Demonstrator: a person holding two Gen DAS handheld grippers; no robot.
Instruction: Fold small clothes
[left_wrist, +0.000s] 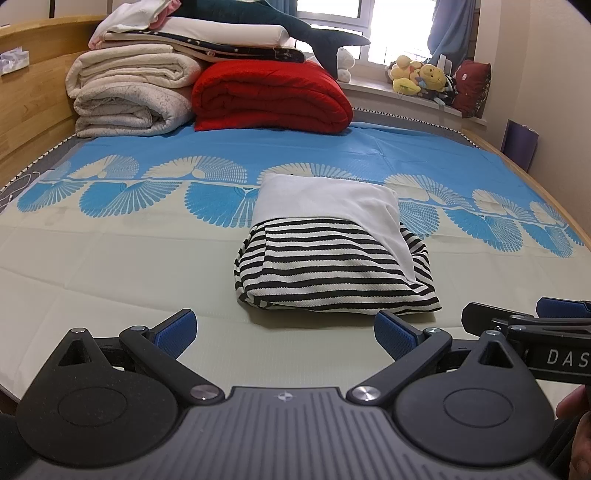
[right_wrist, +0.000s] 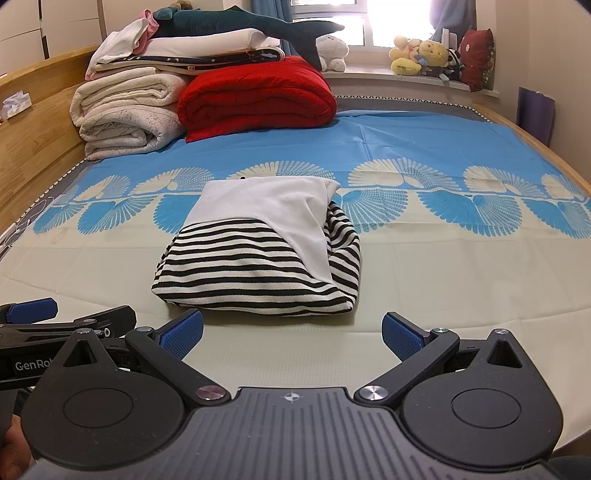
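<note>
Folded striped garment (left_wrist: 332, 258) on bed sheet (left_wrist: 110, 258)

red quilt (left_wrist: 271, 98), cream blankets (left_wrist: 129, 96), plush toys (left_wrist: 419, 77)

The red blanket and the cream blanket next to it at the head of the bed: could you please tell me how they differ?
The red blanket is bright and smooth with stitched lines; the cream blanket is pale and fuzzy. The red blanket is one thick folded roll, while the cream blanket looks like two stacked bundles. The cream blanket carries most of the folded linen above; the red blanket carries only its overhanging edge. Both are folded, touching, on the blue sheet.
</note>
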